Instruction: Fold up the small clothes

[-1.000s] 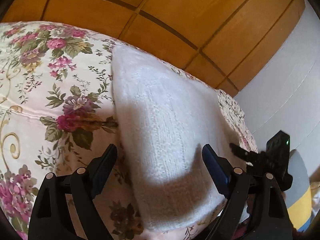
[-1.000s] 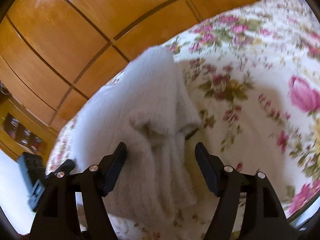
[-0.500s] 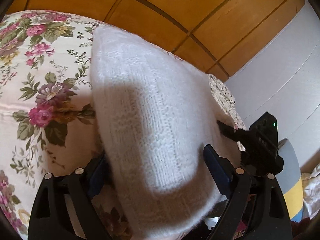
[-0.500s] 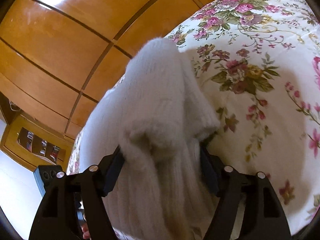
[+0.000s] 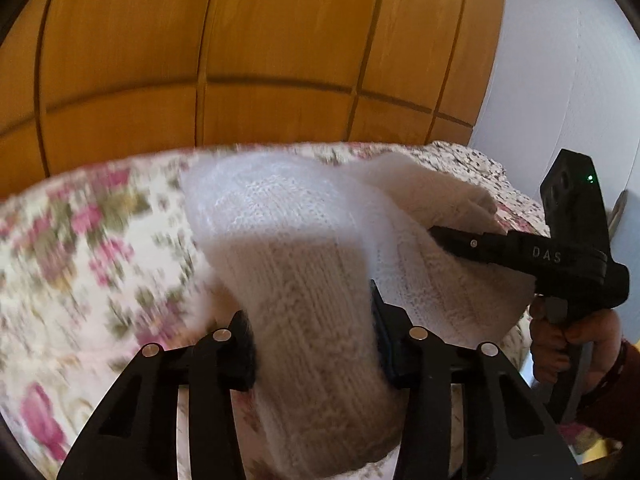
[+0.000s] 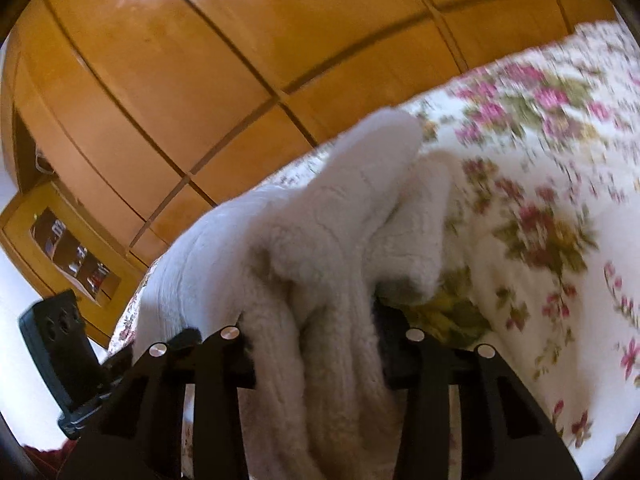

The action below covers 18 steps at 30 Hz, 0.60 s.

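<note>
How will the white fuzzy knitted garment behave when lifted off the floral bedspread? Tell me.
The white fuzzy knitted garment is probably floppy: it bunches between the closing left gripper and right gripper. Likely light and grippy, not slippery, given its fluffy knit.

Both grippers' jaws, wide before, are closing on the white sweater, lifting its edge.

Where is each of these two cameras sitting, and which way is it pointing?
Left wrist view: on the left gripper, looking along its closing fingers at the white knitted garment bunched between them; the person's hand holding the right gripper shows at right.
Right wrist view: on the right gripper, its closing fingers around the same garment; the left gripper's body shows at lower left.
Shared: garment, floral bedspread, wooden wardrobe.
</note>
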Available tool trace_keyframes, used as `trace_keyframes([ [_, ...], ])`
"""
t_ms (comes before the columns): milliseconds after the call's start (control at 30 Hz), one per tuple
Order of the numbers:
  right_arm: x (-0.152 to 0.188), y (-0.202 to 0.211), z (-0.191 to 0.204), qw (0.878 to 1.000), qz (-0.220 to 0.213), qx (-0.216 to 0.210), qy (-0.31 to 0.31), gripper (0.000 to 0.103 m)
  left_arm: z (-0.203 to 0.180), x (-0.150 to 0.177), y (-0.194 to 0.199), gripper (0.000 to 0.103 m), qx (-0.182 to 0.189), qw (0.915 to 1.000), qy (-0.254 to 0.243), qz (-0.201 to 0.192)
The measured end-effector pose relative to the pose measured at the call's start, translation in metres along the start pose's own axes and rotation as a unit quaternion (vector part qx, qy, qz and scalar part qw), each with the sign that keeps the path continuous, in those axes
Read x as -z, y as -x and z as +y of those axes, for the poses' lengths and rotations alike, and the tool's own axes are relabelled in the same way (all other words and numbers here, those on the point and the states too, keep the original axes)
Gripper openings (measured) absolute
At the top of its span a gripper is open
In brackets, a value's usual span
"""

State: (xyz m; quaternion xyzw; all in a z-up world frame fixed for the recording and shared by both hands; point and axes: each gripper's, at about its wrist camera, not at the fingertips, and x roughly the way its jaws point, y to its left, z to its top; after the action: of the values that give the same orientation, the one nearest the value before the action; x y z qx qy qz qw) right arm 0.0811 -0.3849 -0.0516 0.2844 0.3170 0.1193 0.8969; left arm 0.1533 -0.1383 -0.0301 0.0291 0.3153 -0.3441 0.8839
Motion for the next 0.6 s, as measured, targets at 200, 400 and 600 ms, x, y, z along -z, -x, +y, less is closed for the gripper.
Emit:
trace_keyframes([
  [200, -0.022, -0.02, 0.018, 0.999, -0.024, -0.002, 0.046, 0.038, 0.01, -0.028, 0.001, 0.042, -0.038, 0.997, -0.044, -0.052],
  [400, -0.062, -0.06, 0.021, 0.996, -0.054, -0.004, 0.072, 0.038, 0.036, -0.056, -0.027, 0.042, -0.076, 0.9922, -0.051, -0.085],
  [600, -0.093, -0.107, 0.016, 0.99, -0.076, 0.024, 0.116, 0.038, 0.058, -0.072, -0.074, 0.042, -0.124, 0.9854, -0.072, -0.092],
])
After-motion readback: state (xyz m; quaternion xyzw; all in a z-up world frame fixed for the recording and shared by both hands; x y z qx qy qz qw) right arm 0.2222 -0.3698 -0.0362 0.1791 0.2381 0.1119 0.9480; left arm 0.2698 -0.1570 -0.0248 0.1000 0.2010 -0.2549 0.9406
